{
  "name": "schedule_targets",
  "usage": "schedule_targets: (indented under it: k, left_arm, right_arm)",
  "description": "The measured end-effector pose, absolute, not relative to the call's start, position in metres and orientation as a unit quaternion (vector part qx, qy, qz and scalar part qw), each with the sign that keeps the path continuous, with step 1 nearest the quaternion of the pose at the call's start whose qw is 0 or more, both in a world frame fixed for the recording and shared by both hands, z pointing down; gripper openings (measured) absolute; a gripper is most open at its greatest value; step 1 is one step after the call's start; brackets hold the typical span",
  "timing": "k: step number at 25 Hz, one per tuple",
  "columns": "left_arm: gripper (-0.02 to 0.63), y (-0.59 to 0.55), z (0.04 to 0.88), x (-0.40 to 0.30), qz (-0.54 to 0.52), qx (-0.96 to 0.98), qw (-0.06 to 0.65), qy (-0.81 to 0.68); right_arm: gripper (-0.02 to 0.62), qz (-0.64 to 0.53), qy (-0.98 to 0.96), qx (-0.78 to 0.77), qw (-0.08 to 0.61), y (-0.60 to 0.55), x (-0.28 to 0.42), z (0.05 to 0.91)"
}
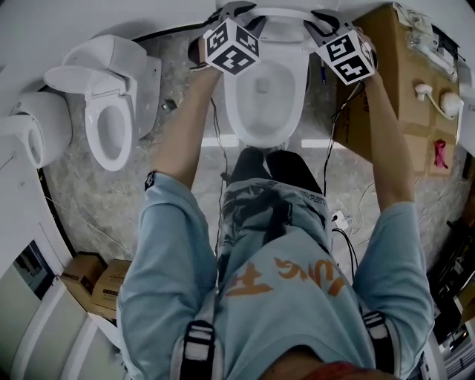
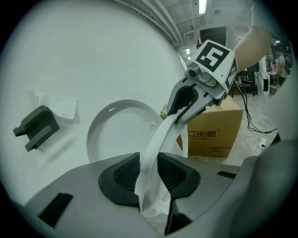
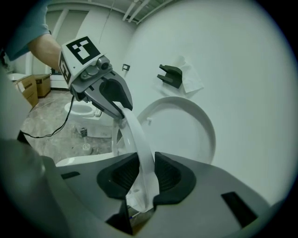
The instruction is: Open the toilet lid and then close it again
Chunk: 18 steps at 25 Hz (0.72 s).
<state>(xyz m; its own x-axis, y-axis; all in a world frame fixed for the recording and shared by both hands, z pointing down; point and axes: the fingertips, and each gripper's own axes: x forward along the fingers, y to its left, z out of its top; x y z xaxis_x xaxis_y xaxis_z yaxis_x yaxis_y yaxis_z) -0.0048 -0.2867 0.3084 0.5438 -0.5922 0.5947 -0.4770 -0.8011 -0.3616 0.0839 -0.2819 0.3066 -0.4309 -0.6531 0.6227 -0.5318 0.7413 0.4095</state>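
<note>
The white toilet stands at the top centre of the head view with its bowl uncovered. Its round lid stands upright against the white wall. In front of the lid a thin white seat ring is raised and seen edge-on. My left gripper is shut on the ring's left side, the dark pads pressing both faces. On the ring's opposite side my right gripper is shut in the same way. Each gripper shows in the other's view, the right and the left.
Two more white toilets stand to the left. A tall cardboard box stands close on the right. Cables run over the marbled floor. A grey bracket is fixed to the wall. Small boxes lie lower left.
</note>
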Motion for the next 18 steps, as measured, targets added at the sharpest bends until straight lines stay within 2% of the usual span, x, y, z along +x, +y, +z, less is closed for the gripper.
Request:
schedule_targets:
  k: [12, 18]
  left_arm:
    - [0.149, -0.172, 0.333, -0.010, -0.398, -0.863, 0.073, 0.303]
    - [0.158, -0.117, 0.361, -0.014, -0.426, -0.853, 0.087, 0.289]
  right_arm:
    - [0.121, -0.131, -0.855, 0.258, 0.430, -0.161, 0.078, 0.328]
    - [0.126, -0.132, -0.870, 0.217, 0.423, -0.104, 0.073, 0.354]
